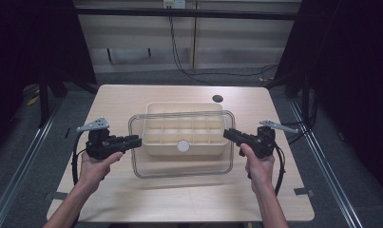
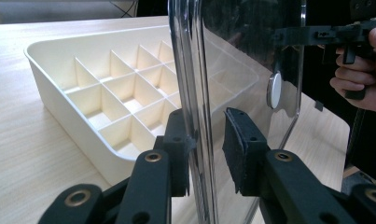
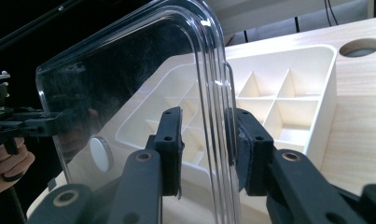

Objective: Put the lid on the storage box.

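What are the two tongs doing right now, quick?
Left tongs: around the clear lid's edge; one pad touches, the other has a small gap, so grip cannot be told.
Right tongs: closed on the lid's opposite edge.

Bare forearms, no sleeves in the high view. The left hand [image 1: 95,164] carries a black two-jaw left gripper [image 1: 136,140], with a grey three-cornered plate [image 1: 94,125] on top and a black cable [image 1: 75,161] looping back. The matching black right gripper [image 1: 228,134] has brass-ringed pivot holes, small screws and rough dark pads [image 3: 244,149].
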Motion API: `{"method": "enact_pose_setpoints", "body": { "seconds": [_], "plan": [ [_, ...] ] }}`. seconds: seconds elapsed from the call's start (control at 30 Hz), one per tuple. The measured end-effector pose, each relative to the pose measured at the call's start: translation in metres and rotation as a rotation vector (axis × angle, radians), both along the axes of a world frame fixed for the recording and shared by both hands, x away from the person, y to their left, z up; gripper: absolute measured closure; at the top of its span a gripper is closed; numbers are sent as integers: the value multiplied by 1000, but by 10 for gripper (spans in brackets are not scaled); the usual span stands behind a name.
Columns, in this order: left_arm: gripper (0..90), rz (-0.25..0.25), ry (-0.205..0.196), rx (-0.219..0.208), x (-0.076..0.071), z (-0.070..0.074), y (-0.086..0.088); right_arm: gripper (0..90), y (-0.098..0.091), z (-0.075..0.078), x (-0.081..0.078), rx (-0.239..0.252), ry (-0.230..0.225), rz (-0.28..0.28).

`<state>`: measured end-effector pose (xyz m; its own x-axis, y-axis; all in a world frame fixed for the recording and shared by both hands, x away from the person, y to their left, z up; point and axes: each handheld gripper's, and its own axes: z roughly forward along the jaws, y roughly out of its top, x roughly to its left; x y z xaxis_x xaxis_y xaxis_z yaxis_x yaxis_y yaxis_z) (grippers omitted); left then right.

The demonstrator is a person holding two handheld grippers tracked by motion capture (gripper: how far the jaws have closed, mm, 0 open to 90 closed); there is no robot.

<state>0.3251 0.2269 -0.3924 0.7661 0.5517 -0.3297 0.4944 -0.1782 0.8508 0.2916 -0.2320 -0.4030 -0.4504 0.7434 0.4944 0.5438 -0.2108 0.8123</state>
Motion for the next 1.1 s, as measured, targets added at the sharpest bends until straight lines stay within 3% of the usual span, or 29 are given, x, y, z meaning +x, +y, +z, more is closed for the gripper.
{"method": "enact_pose_setpoints", "body": {
  "seconds": [0.17, 0.67, 1.1],
  "plan": [
    [713, 1, -21, -1, 5, 7, -1, 662, -1, 7, 6, 9, -7, -1],
    [705, 28, -35, -4, 18, 19, -4, 662, -2, 18, 19, 20, -20, -18],
    [698, 67, -37, -10, 41, 27, -7, 662, -1, 21, 42, 33, -7, -32]
  ]
}}
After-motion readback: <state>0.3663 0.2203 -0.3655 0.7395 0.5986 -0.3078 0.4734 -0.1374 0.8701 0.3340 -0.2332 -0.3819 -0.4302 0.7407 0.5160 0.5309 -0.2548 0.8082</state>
